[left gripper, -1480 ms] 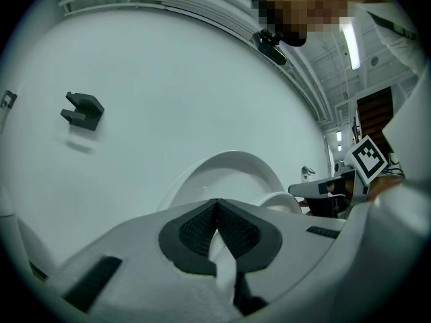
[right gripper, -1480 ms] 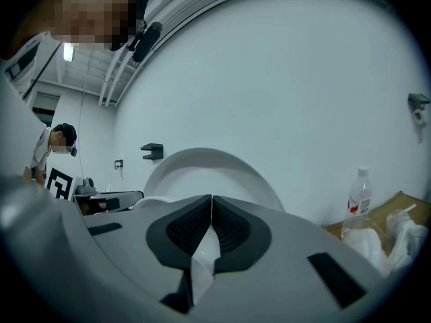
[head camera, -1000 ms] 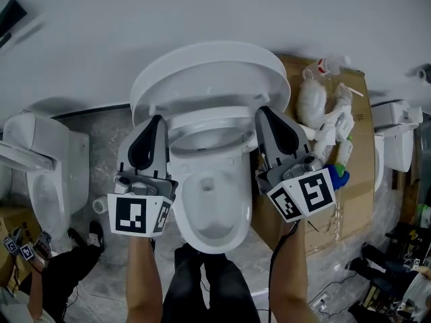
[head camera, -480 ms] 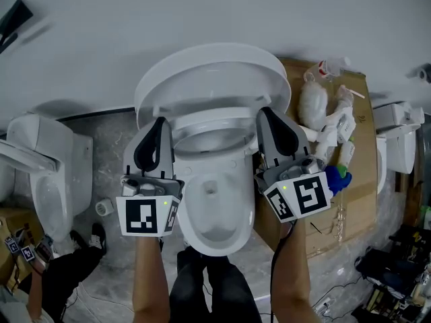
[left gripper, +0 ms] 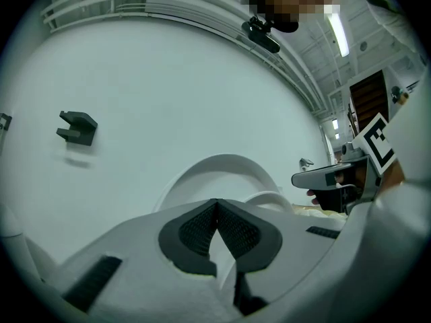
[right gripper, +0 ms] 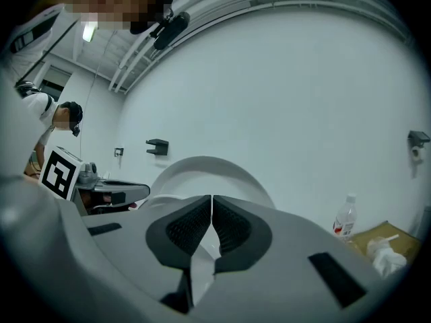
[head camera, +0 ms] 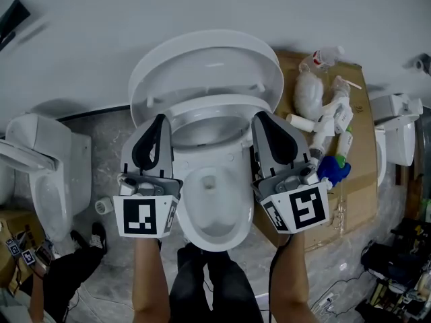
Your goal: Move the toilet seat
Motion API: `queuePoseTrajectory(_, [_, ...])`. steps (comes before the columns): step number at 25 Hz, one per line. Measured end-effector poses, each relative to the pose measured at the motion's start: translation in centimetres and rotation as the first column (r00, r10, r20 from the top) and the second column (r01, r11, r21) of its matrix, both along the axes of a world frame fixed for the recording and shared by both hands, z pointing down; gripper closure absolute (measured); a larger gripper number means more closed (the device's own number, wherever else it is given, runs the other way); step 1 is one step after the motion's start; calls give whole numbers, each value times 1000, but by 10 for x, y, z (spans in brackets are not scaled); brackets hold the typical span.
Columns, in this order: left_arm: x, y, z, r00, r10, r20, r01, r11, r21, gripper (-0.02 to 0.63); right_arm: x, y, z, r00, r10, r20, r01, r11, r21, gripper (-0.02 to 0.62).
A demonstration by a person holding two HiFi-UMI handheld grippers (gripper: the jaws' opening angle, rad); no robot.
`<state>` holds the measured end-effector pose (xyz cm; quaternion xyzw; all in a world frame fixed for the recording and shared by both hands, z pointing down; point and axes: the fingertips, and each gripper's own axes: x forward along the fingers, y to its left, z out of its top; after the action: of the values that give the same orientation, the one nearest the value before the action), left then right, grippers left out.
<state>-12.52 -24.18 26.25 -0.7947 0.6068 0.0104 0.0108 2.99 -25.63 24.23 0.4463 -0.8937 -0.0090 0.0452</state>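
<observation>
Two claws, one in each of the person's hands, flank the toilet and point level toward the wall. The left claw has its jaws pressed together on nothing, the dark pads meeting at a point in the left gripper view. The right claw is likewise closed and empty, as the right gripper view shows.

The toilet seat is the white ring between the two claw tips. It appears tipped partway up off the bowl, in front of the lid, which leans back against the wall. In the left gripper view the seat shows as a smaller arc to the right of the closed jaws. In the right gripper view it is a low arc to their left. So the seat lies inward from each claw, toward the person's midline, with each tip close to a flank of the ring. Whether either tip touches the ring I cannot tell.

The ring's long axis runs from the hinge at the wall out toward the person, and the hinge line runs side to side. Any swing of the seat will therefore be up toward the lid or down onto the bowl. Both claws look about equally near. The right tip overlaps the ring's edge slightly more in the head view, so it may have the shorter reach.
</observation>
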Motion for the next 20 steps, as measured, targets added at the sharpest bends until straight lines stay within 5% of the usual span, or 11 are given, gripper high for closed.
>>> queuePoseTrajectory(20, [74, 98, 26, 975, 219, -32, -221, 973, -61, 597, 28, 115, 39, 999, 22, -24, -23, 999, -40, 581])
